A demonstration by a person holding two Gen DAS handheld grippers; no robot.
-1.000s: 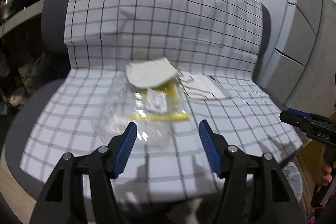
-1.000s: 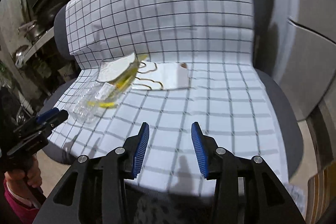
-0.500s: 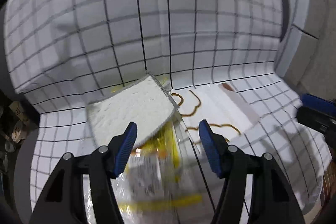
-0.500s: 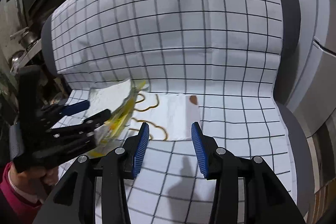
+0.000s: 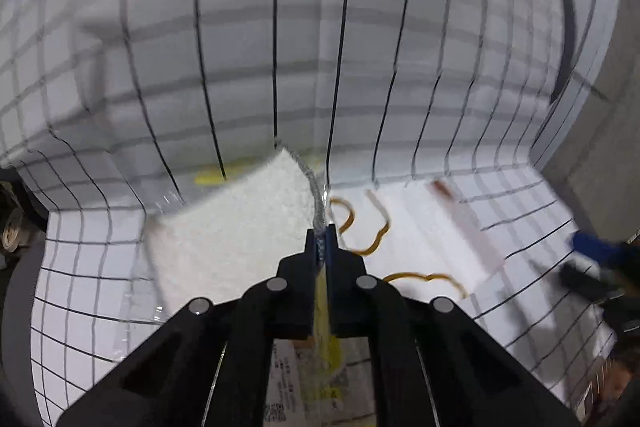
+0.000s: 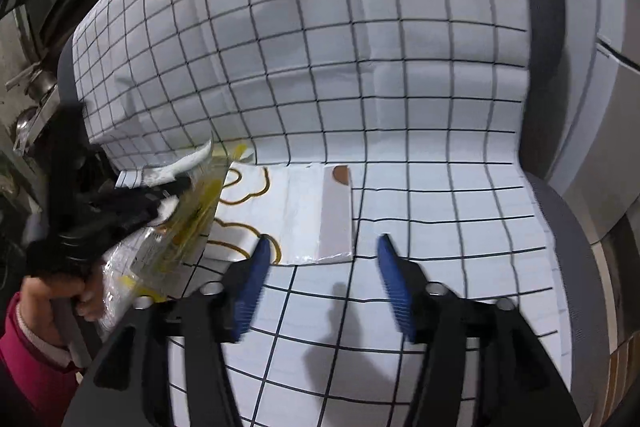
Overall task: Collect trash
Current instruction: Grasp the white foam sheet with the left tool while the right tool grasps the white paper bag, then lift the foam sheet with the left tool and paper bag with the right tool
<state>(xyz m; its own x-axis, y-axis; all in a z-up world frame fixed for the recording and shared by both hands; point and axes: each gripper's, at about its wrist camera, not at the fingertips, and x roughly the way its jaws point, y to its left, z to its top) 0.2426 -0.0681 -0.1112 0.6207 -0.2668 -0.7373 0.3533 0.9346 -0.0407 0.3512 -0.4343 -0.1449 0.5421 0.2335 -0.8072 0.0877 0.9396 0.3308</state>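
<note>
clear plastic wrapper (image 5: 320, 339) with yellow print and a white pad inside is clamped at its edge by our left gripper (image 5: 321, 247), at the left of the checked seat cover (image 6: 400, 107). we should lift it slowly so the thin film does not slip out. our right gripper (image 6: 322, 275) hovers above the near edge of the flat white packet (image 6: 316, 215), its jaws opening with nothing between them. we judge it should come down over that edge before closing.
</note>
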